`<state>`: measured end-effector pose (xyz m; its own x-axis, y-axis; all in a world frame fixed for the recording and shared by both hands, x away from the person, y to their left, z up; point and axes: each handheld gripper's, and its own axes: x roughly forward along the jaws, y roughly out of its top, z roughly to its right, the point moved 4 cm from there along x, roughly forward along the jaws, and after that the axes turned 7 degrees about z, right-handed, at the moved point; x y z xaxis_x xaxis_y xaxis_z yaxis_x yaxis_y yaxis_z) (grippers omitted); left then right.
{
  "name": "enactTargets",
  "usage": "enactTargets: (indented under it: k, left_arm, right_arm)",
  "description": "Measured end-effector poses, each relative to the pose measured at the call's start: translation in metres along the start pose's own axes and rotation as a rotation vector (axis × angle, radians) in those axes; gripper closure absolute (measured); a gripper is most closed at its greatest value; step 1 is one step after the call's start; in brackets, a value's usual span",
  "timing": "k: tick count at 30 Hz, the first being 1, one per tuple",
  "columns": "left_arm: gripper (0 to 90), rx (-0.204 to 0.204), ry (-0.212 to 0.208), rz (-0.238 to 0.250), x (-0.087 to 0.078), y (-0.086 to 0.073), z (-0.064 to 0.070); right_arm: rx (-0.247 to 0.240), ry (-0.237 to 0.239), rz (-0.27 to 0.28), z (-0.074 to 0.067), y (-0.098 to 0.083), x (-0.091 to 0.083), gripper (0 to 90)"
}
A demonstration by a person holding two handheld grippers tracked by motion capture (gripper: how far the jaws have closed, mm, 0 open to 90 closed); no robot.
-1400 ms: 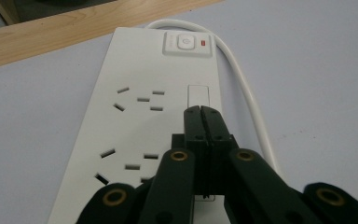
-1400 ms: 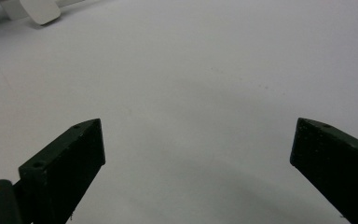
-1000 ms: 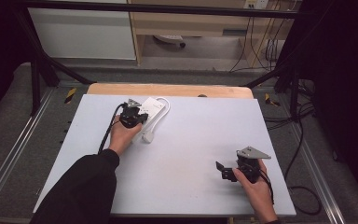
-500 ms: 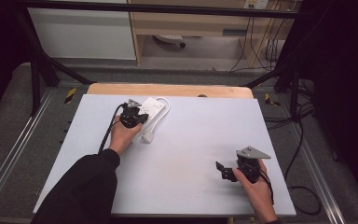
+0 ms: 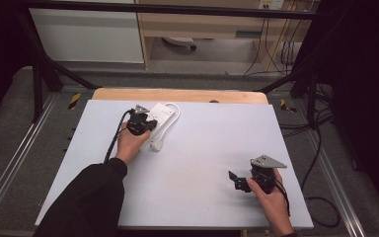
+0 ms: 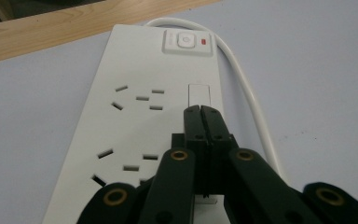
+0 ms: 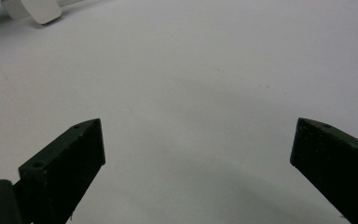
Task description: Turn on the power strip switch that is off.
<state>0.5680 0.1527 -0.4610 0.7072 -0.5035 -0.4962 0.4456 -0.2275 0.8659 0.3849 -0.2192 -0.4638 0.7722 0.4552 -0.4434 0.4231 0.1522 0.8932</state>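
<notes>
The power strip (image 6: 154, 116) lies at the table's far edge, its long axis running away from the person, with the switch (image 6: 186, 42) at its far end. The left gripper (image 6: 200, 114) sits over the strip, jaws pressed together on nothing, tips pointing along it toward the switch, which lies just ahead. The strip's white cable (image 6: 251, 98) curves just beside the strip. The right gripper (image 7: 198, 154), jaws spread wide and empty, rests well apart from the strip over bare table (image 5: 202, 148).

Power strip (image 6: 135, 121) cut off at bottom edge behind left claw (image 6: 200, 112); plug (image 7: 32, 9) cropped at top edge.
</notes>
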Motion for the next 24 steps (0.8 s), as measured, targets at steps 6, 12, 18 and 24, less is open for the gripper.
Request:
enactTargets:
  k: [6,12,18,24]
  left_arm:
    - [90.0,-0.017,-0.009,0.002,-0.0001,-0.0001,-0.0005]
    - [90.0,-0.015,-0.009,0.003,-0.0002,-0.0002,0.0001]
    - [90.0,-0.007,-0.009,0.010,-0.0001,-0.0002,0.0019]
    - [90.0,-0.010,-0.013,0.014,-0.0002,0.0001,0.0025]
  right_arm:
    - [0.003,0.000,0.001,0.0002,0.0001,-0.0003,3.5]
    - [0.004,0.003,0.000,-0.0001,0.0000,-0.0001,3.4]
    - [0.005,0.002,0.002,0.0007,0.0001,-0.0004,3.4]
    - [0.003,0.002,0.002,0.0009,0.0000,-0.0002,3.4]
